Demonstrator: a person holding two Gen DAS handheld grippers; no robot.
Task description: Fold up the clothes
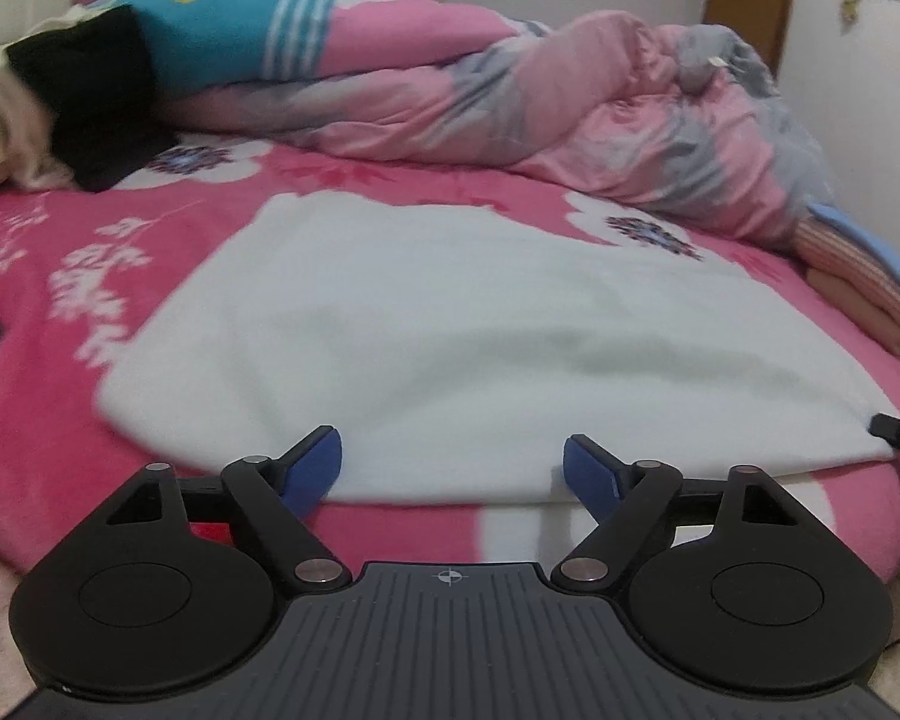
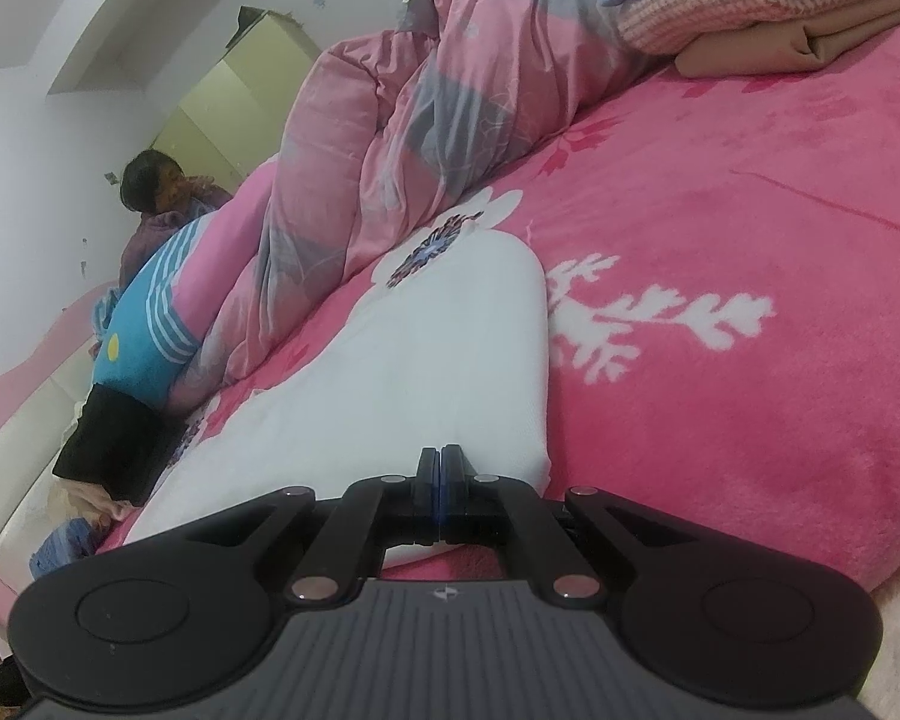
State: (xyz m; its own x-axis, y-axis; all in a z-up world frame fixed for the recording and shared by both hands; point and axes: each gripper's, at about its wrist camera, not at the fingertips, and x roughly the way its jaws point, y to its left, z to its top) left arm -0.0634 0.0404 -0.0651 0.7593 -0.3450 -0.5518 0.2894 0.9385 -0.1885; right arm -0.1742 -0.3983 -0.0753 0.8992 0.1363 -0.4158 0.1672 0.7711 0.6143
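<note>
A bed fills both views, covered by a fluffy pink blanket (image 1: 48,438) with white flower and leaf shapes on it. Behind it are pale walls and a brown door (image 1: 750,6). A puffy pink and grey quilt (image 1: 570,114) lies bunched up in soft folds along the far side of the bed. Beside it lies a long soft pillow (image 1: 210,30) in blue and pink with white stripes and a yellow dot. A person (image 2: 150,186) sits far back by the wall. At one corner of the bed sits a small stack of folded clothes (image 2: 768,6), one knitted and pink, one smooth and tan. The white cloth (image 1: 450,324) lies flat on the pink blanket near the front edge of the bed. It looks soft and smooth, with a rounded corner. The left claw (image 1: 453,468) is black with blue pads. Its fingers stand wide apart, one on each side of the near edge of the white cloth, and they do not press on it. The right claw (image 2: 441,468) is closed tight, its two fingers pressed together at the near corner of the white cloth. I cannot tell if it has pinched the cloth.
</note>
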